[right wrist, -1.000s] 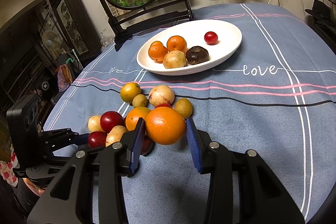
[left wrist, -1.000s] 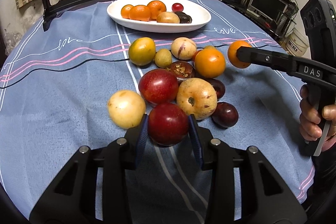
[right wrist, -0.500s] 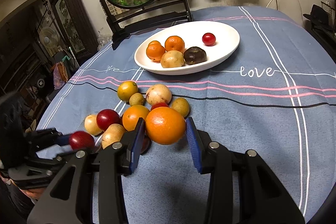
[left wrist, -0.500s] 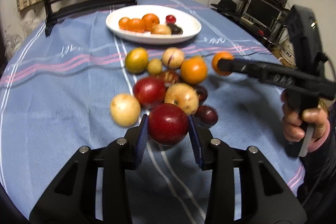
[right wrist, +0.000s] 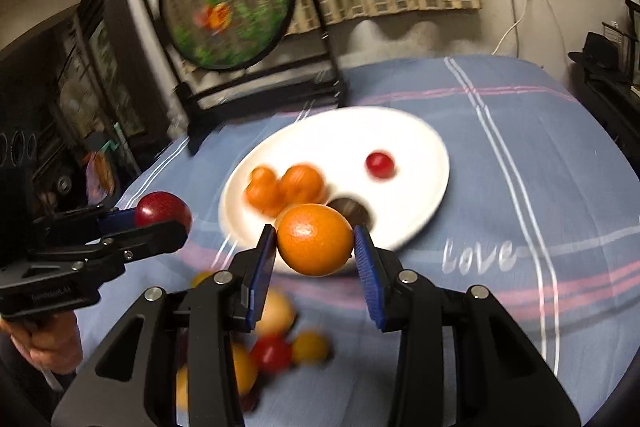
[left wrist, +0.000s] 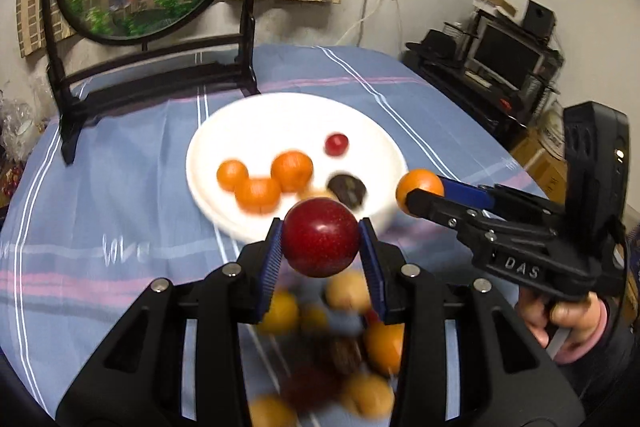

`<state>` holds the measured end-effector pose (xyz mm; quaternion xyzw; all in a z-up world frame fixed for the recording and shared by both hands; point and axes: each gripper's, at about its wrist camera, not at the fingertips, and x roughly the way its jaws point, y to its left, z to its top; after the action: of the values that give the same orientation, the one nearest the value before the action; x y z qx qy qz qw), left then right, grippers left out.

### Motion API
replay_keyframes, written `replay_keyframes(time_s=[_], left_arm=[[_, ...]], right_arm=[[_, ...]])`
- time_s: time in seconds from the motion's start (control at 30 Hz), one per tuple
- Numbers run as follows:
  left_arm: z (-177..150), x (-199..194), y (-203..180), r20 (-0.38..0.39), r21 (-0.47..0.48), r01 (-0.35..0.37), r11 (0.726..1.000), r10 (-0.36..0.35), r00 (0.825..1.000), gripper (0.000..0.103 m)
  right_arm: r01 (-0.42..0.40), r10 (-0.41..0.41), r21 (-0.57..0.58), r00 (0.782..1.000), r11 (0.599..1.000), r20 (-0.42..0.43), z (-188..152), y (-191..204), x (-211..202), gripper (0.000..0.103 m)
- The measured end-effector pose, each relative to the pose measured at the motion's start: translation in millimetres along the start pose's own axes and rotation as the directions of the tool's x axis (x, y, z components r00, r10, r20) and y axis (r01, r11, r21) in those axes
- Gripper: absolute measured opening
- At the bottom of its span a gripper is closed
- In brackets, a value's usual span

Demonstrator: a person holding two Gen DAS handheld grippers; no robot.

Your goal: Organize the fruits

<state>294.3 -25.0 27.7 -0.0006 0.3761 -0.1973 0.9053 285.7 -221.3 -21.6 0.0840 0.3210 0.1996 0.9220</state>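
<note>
Left gripper (left wrist: 321,243) clamped on plum (left wrist: 321,237), right gripper (right wrist: 315,242) clamped on orange (right wrist: 315,239). Both fruits aloft, short of plate (right wrist: 424,147). Plate ahead and below both jaws; near rim just beyond orange. Neither arm clearly nearer.

Red plum (left wrist: 321,242) and orange (right wrist: 315,244), each clamped aloft before white plate (left wrist: 372,131) of fruit.

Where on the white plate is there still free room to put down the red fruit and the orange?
The white plate is bare across its far half and right side, around the lone small red fruit. The near-left part is crowded: three small oranges, a dark fruit and a yellowish one cluster there.
</note>
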Motion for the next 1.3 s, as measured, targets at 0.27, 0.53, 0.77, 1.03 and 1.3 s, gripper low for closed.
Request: replay_keyframes(time_s=[0.27,0.53,0.77,1.03,1.3], left_arm=[[45.7,76.6,25.7,-0.052,-0.047,-0.077,0.996,0.074,0.996,0.038],[50.5,103.7,48.2,-0.090,-0.126,-0.116,0.985,0.105,0.990,0.070],[31.9,32.7,37.6,0.010,-0.081,-0.143,0.986,0.145,0.989,0.090],[-62.5,-52.8,42.9,0.065,-0.160,-0.151,0.975,0.163,0.984,0.096],[-140.5,-72.2,32.2,0.034,-0.135,-0.140,0.981,0.146,0.989,0.096]], right_arm=[[0.057,-0.055,0.049,0.998,0.997,-0.043,19.3,-32.0,59.4,0.040],[0.048,-0.047,0.017,0.997,0.999,-0.064,19.9,-29.9,71.1,0.063],[0.033,-0.033,-0.018,0.999,0.999,0.002,18.5,-7.1,23.6,0.064],[-0.033,0.033,-0.071,0.999,0.997,-0.012,-39.7,30.9,-32.9,0.064],[-0.040,0.032,-0.178,0.999,0.983,-0.043,-77.1,65.2,-43.7,0.064]])
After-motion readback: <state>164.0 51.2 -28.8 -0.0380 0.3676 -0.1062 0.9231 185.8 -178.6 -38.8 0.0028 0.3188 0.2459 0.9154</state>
